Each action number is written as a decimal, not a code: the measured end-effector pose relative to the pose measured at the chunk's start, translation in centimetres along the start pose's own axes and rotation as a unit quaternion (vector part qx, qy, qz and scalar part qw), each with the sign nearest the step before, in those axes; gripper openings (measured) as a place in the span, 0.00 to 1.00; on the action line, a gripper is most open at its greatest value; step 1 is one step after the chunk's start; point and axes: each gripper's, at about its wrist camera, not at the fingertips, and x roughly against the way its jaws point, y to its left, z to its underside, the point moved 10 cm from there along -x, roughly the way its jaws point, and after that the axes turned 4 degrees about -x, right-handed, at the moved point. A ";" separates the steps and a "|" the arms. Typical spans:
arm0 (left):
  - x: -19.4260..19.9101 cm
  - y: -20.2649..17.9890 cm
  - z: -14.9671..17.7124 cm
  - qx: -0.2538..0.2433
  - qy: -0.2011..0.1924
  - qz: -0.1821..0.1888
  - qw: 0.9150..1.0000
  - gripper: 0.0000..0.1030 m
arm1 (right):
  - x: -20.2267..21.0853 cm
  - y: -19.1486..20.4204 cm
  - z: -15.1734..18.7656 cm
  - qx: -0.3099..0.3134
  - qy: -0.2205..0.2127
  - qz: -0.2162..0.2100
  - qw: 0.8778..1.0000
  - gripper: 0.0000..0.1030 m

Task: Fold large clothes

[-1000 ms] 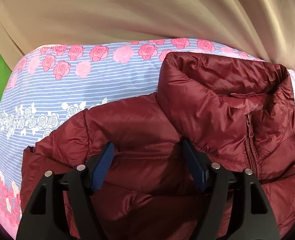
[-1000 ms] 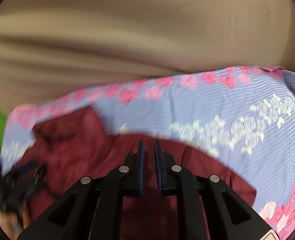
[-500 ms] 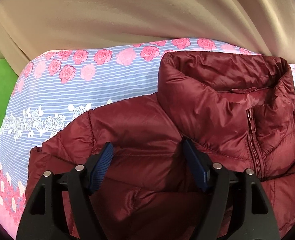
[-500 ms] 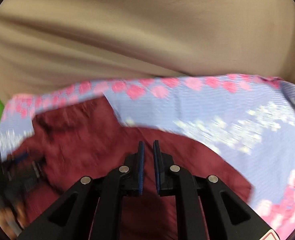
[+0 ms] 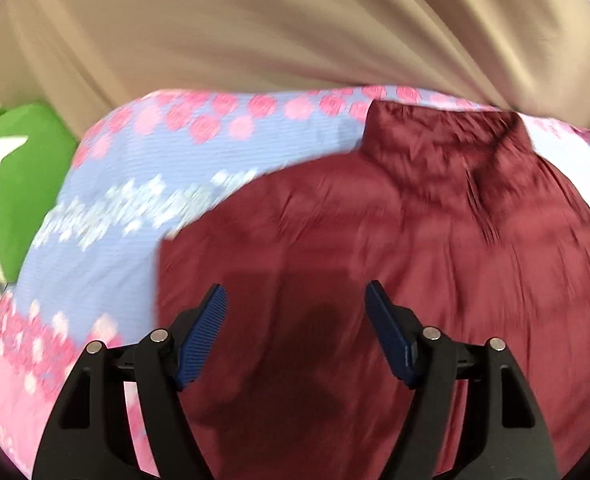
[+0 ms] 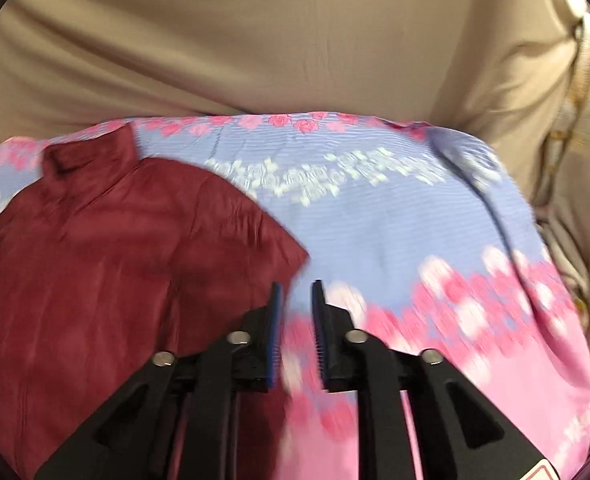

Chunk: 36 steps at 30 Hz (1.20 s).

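Note:
A dark red puffer jacket (image 5: 395,248) lies on a floral blue and pink bedsheet (image 5: 135,208), collar toward the far edge, zipper up. My left gripper (image 5: 297,300) is open and empty, hovering above the jacket's left shoulder area. In the right wrist view the jacket (image 6: 115,248) lies at the left. My right gripper (image 6: 297,300) hangs just past the jacket's right edge over the sheet (image 6: 415,220); its jaws stand a narrow gap apart with nothing between them. Both views are motion-blurred.
A beige curtain (image 5: 295,28) hangs behind the bed in both views. A green cushion (image 5: 19,184) sits at the bed's left end. Pale patterned fabric (image 6: 579,128) hangs at the right edge of the right wrist view.
Both grippers have pulled back from the jacket. The left one has drifted left and up. The right one has moved right off the jacket and its jaws have parted slightly.

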 end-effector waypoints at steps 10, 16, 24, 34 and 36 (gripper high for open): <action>10.5 4.7 17.0 0.027 0.055 0.049 0.997 0.72 | 13.4 -4.8 15.6 -0.016 0.036 -0.038 0.998 0.47; 14.1 4.7 25.4 0.035 0.086 0.073 0.993 0.72 | 17.7 -6.6 25.1 -0.080 0.091 -0.066 0.990 0.51; 15.9 7.2 32.3 0.109 0.106 0.085 0.985 0.75 | 18.5 -5.0 32.0 -0.115 0.131 -0.108 0.979 0.52; 17.4 4.8 33.6 0.104 0.088 0.133 0.982 0.55 | 18.7 -2.6 32.4 -0.165 0.112 -0.160 0.967 0.47; 17.8 4.2 33.6 0.103 0.086 0.148 0.980 0.42 | 18.8 -2.5 32.4 -0.170 0.112 -0.164 0.965 0.26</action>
